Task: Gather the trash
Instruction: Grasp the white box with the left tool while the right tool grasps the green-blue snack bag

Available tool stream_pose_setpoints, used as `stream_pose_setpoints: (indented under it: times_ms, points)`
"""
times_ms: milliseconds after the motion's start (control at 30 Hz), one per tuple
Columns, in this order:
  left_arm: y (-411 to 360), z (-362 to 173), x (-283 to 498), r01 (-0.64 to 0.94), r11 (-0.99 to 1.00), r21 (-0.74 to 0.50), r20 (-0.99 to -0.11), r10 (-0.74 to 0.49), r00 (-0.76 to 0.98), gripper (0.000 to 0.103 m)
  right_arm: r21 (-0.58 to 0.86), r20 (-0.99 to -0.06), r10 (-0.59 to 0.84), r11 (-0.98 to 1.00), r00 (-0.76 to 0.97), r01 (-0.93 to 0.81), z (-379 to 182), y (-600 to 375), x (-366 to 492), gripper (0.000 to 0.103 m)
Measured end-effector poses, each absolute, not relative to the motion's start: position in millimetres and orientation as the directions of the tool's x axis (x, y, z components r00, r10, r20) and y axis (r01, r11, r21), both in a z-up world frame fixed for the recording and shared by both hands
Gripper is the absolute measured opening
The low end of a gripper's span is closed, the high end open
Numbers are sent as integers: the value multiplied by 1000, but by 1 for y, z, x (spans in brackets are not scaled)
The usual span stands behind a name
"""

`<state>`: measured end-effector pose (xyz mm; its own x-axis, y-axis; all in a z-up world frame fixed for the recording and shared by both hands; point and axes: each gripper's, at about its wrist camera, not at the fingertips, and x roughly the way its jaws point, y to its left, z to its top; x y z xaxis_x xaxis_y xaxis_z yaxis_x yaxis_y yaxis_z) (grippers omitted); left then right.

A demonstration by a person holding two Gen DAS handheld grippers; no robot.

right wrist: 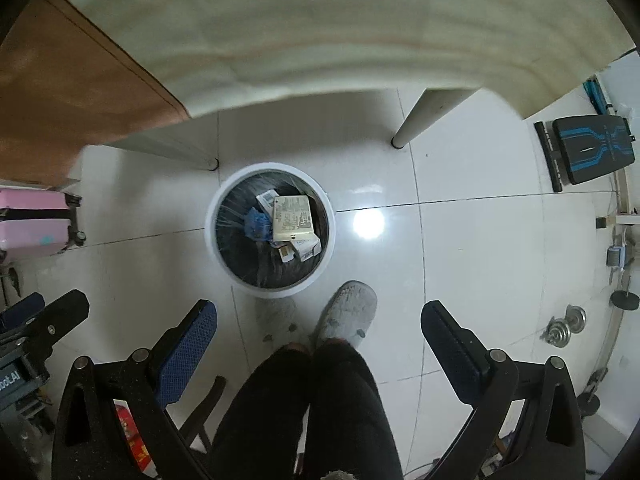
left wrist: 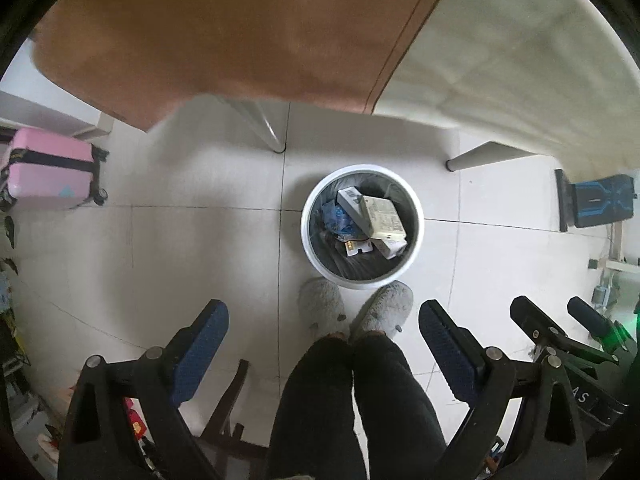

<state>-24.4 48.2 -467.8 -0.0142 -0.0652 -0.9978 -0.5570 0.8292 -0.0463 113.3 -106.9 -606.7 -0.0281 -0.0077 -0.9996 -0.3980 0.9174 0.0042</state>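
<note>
- Left wrist view: the left hand-held gripper (left wrist: 323, 316), black with blue ribbed pads, is spread wide and holds nothing, above the person's black-trousered legs (left wrist: 352, 404) and fluffy grey slippers (left wrist: 356, 310).
- Just past the slippers, a round white trash bin with a dark liner (left wrist: 316, 256) stands on the glossy white tiled floor (left wrist: 180, 248); inside lie pale printed cartons (left wrist: 382, 216) and a crumpled blue wrapper (left wrist: 336, 220). Their print is too small to read.
- Beyond the bin hangs the edge of a bench under a brown cloth (left wrist: 224, 36) and a cream cloth (left wrist: 520, 52).
- A pink hard-shell suitcase (left wrist: 48, 168) stands far left.
- Right wrist view: the right hand-held gripper (right wrist: 320, 316) is likewise wide apart and empty over the legs.
- The bin sits ahead, left of centre, between two pale bench legs (right wrist: 424, 120).
- A black and blue padded exercise bench (right wrist: 592, 148) and metal dumbbell plates (right wrist: 564, 326) lie at the right.
</note>
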Motion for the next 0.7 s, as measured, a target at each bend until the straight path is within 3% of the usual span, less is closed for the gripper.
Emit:
stream_pose_setpoints:
  times_ms: [367,567,700]
  points:
    - [45,-320,-22,-545,833,-97,-991,-28,133,97,93,-995,103,930,11,-354,-439,-118,102,103]
    - [61,-244,31,-551,830,-87,-960,77,268,97,170,-974,212,920,83,-353,-351,-111,145,103]
    - [76,-230,76,-577,813,-71,-947,126,295,97,186,-960,248,912,129,-365,-312,-106,193,103]
